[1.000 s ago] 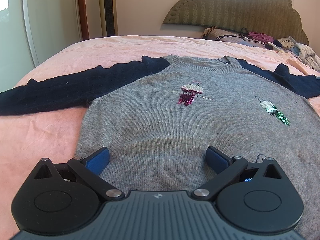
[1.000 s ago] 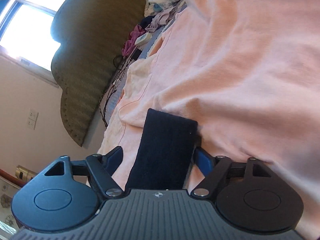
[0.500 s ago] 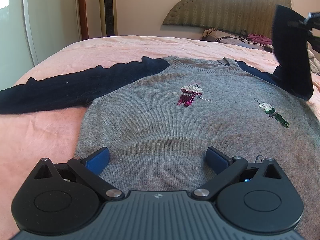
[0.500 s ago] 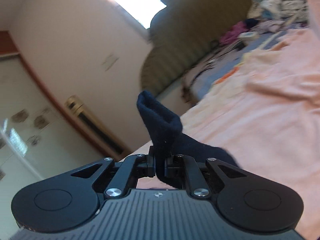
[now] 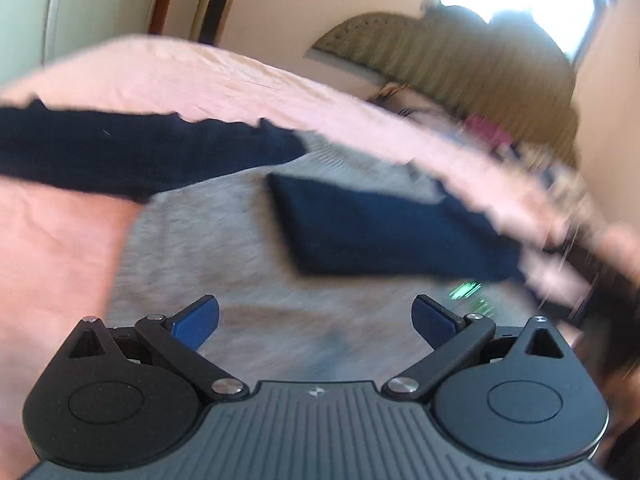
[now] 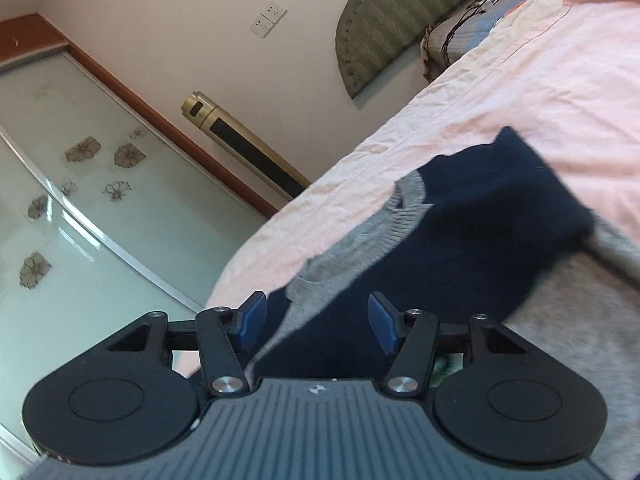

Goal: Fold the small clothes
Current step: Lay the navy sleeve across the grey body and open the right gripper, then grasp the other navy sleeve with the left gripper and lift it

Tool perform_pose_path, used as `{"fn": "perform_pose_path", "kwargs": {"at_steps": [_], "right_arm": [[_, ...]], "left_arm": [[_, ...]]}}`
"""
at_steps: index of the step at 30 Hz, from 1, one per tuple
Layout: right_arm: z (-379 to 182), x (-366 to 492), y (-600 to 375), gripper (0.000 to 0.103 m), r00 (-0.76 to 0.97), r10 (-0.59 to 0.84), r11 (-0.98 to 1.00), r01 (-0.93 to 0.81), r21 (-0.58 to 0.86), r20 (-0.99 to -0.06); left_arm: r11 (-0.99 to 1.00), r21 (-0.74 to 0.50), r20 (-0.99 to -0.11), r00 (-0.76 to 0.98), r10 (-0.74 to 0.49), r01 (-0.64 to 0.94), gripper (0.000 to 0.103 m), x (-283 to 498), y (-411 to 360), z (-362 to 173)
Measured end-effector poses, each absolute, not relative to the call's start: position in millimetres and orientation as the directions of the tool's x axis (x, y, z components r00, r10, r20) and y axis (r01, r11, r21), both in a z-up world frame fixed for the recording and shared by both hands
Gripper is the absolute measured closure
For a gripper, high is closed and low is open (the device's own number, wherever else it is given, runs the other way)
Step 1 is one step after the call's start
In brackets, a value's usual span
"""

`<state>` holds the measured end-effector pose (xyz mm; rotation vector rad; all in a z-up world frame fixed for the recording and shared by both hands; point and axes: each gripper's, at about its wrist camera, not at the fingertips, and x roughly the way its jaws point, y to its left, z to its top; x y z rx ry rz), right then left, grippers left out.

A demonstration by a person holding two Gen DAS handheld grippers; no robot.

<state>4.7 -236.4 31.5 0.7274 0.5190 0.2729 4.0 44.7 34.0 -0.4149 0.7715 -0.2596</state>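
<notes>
Both grippers, left and right, gape empty over the sweater (one navy sleeve folded across).

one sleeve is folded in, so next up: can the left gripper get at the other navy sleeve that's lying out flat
Probably yes. The left gripper is open and empty above the grey body, and the outstretched navy sleeve lies uncovered on the pink bedspread to its left, nothing between.
</notes>
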Motion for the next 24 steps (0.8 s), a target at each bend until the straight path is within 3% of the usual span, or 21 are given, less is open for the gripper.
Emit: {"fn": "perform_pose_path", "kwargs": {"at_steps": [4,5,6,8,10,11,12,13,15,19,22,24], "right_arm": [[6,-21,-265,0.043,0.858,0.335,0.748,0.009,0.663,-0.390],[-1,-26,-270,0.040,0.859,0.322,0.745,0.029,0.666,-0.397],[-11,-28,-276,0.044,0.866,0.328,0.709,0.038,0.704,-0.377],[-12,-33,-285,0.039,0.881,0.336,0.666,0.029,0.745,-0.334],[-13,-31,-284,0.038,0.881,0.339,0.669,0.022,0.743,-0.331],[-13,-30,-283,0.038,0.879,0.339,0.678,0.018,0.734,-0.336],[-12,-30,-281,0.036,0.878,0.340,0.686,0.013,0.728,-0.336],[-12,-30,-280,0.035,0.878,0.343,0.690,0.007,0.724,-0.335],[-11,-29,-278,0.032,0.877,0.349,0.693,-0.004,0.721,-0.330],[-10,-29,-277,0.031,0.877,0.352,0.692,-0.009,0.722,-0.327],[-10,-29,-277,0.031,0.877,0.352,0.694,-0.010,0.720,-0.327],[-9,-29,-275,0.027,0.876,0.355,0.699,-0.017,0.715,-0.327]], "left_arm": [[0.742,-0.671,-0.595,0.597,-0.538,-0.001,0.000,62,45,28],[0.738,-0.674,-0.615,0.581,-0.533,-0.037,0.000,76,43,20],[0.749,-0.657,-0.646,0.572,-0.505,-0.081,0.001,87,42,13],[0.768,-0.636,-0.643,0.607,-0.468,-0.082,0.001,98,37,12],[0.807,-0.584,-0.675,0.602,-0.425,-0.085,0.007,105,25,13],[0.833,-0.548,-0.691,0.604,-0.396,-0.081,0.026,108,21,16],[0.867,-0.492,-0.720,0.598,-0.353,-0.080,0.068,111,14,16],[0.912,-0.401,-0.761,0.588,-0.275,-0.093,0.084,115,6,17],[0.940,-0.333,-0.769,0.598,-0.224,-0.075,0.096,112,4,25],[0.973,-0.227,-0.747,0.649,-0.146,-0.042,0.097,110,14,52],[0.997,-0.077,-0.793,0.606,-0.056,-0.008,0.097,115,19,40],[0.997,-0.037,-0.797,0.600,-0.073,0.072,0.094,106,18,34]]}}
